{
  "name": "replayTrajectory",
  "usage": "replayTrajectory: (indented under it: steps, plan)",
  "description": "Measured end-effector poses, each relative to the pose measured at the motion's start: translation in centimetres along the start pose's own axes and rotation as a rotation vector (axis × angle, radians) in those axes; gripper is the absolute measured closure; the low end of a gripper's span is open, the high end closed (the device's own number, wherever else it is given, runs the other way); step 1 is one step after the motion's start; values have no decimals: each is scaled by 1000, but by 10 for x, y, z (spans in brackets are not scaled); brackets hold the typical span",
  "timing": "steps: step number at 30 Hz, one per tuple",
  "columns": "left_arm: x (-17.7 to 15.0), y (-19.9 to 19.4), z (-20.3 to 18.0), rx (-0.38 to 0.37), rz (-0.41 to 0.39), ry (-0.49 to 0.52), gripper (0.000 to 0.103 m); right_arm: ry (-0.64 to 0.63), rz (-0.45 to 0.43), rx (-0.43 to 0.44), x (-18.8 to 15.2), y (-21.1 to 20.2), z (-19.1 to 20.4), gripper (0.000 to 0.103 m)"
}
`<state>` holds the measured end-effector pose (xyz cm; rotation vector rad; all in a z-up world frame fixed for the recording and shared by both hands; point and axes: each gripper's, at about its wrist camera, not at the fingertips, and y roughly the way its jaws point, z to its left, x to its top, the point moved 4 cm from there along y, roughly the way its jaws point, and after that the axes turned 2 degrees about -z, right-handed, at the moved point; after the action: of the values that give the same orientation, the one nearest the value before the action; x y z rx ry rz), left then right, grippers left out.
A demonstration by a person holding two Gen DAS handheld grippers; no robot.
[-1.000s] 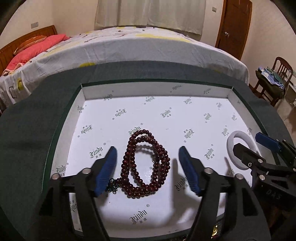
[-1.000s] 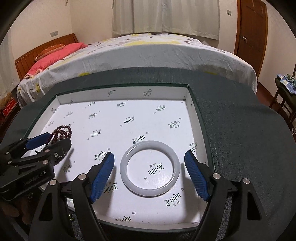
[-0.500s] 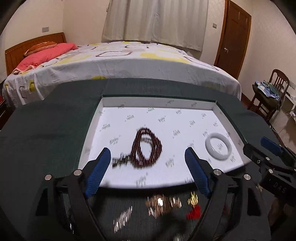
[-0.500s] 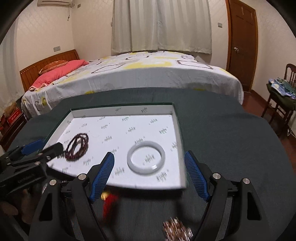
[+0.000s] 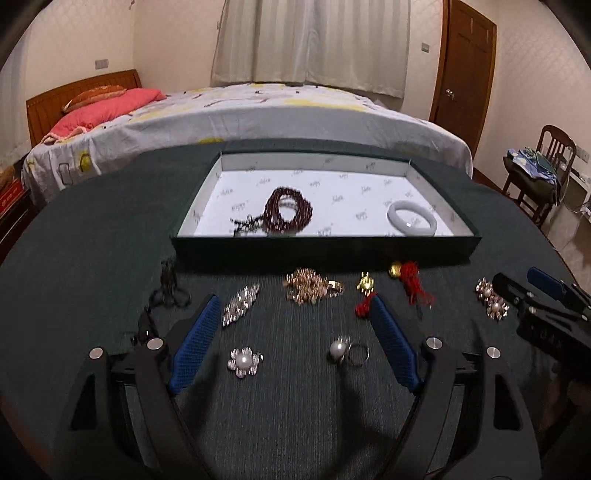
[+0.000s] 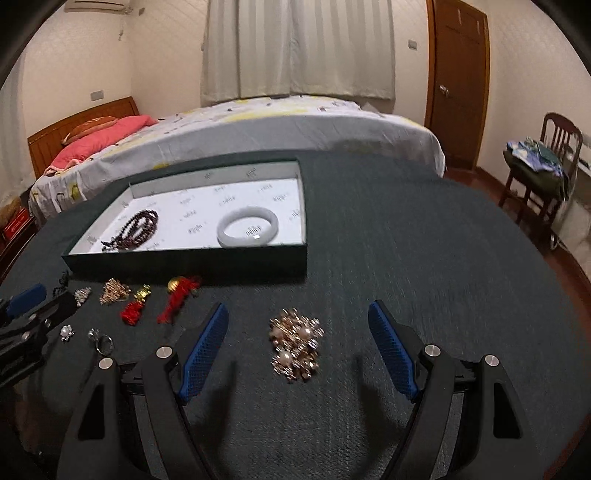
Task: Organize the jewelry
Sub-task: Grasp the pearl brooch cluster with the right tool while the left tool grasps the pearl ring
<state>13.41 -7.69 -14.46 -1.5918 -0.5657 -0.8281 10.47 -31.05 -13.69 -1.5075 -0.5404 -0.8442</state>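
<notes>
Your left gripper (image 5: pixel 291 343) and right gripper (image 6: pixel 297 350) hang empty, fingers spread, ready for the gold-and-pearl brooch cluster (image 6: pixel 295 345) on the counter (image 6: pixel 424 266).

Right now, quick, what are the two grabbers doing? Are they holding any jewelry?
Left gripper: open, holding nothing.
Right gripper: open, holding nothing.

- A wide bed (image 5: pixel 258 118) under a white sheet patterned in yellow and grey fills the middle of the room.
- A wooden headboard (image 5: pixel 74 92) stands at its left end, with a pink pillow (image 5: pixel 107 110) against it.
- Pale pleated curtains (image 6: pixel 295 48) hang behind.
- A brown wooden door (image 5: pixel 465 70) stands to the right.
- A wooden chair (image 6: pixel 543 166) piled with cloth sits by the cream wall (image 5: pixel 535 74).
- A white air conditioner (image 6: pixel 96 4) is mounted high up.
</notes>
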Motion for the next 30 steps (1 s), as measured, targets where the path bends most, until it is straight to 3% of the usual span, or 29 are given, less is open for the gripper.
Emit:
replayTrajectory:
  steps: [6,10,15,19,21,30]
  plan:
    - [-7,3,3,5,11,-9,23,-19,56,-10,-6,13,1,28]
    - [-11,5,1,5,23,-8,23,-1,113,-2,-11,23,-2,40]
    - [-14,8,-1,1,35,-6,23,-27,144,-6,-18,27,1,45]
    - [-16,9,-4,-3,41,-4,23,-33,132,24,-21,22,4,69]
    - [-17,10,-6,-6,45,-4,23,-26,129,35,-23,20,5,77]
    - [-24,14,-15,-25,71,-3,23,21,92,79,-27,5,5,79]
